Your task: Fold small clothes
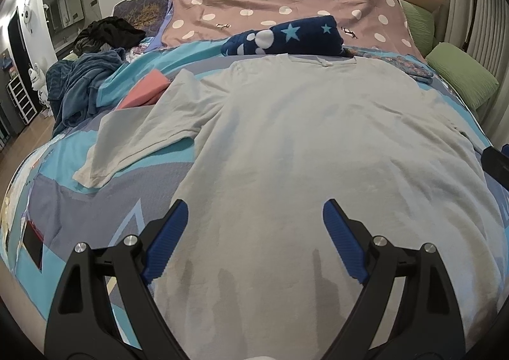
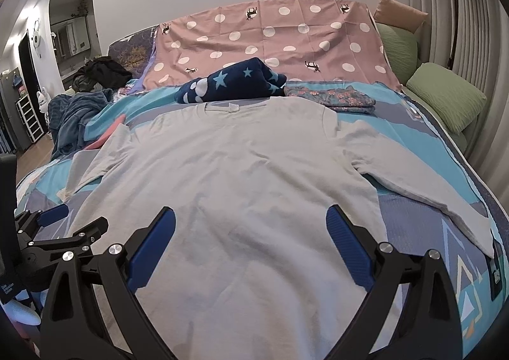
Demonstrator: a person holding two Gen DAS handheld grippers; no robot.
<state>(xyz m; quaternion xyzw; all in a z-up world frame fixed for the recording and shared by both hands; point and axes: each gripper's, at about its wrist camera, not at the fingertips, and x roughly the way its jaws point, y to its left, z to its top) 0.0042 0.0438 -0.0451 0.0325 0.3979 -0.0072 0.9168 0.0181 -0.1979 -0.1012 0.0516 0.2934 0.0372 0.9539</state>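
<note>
A light grey T-shirt [image 1: 302, 137] lies spread flat on the bed, collar at the far end, hem towards me; it also shows in the right wrist view [image 2: 241, 175]. Its left sleeve [image 1: 143, 134] and right sleeve [image 2: 423, 169] lie stretched out sideways. My left gripper [image 1: 254, 217] is open and empty, hovering over the shirt's lower left part. My right gripper [image 2: 251, 223] is open and empty over the shirt's lower right part. The left gripper also appears at the left edge of the right wrist view [image 2: 60, 232].
The bed has a blue and grey patterned cover [image 1: 95, 210]. A navy star blanket [image 1: 286, 37] and folded floral cloth [image 2: 331, 96] lie beyond the collar. A pink folded item [image 1: 143, 89], a blue heap [image 1: 79, 83] and green pillows [image 2: 445, 96] flank the bed.
</note>
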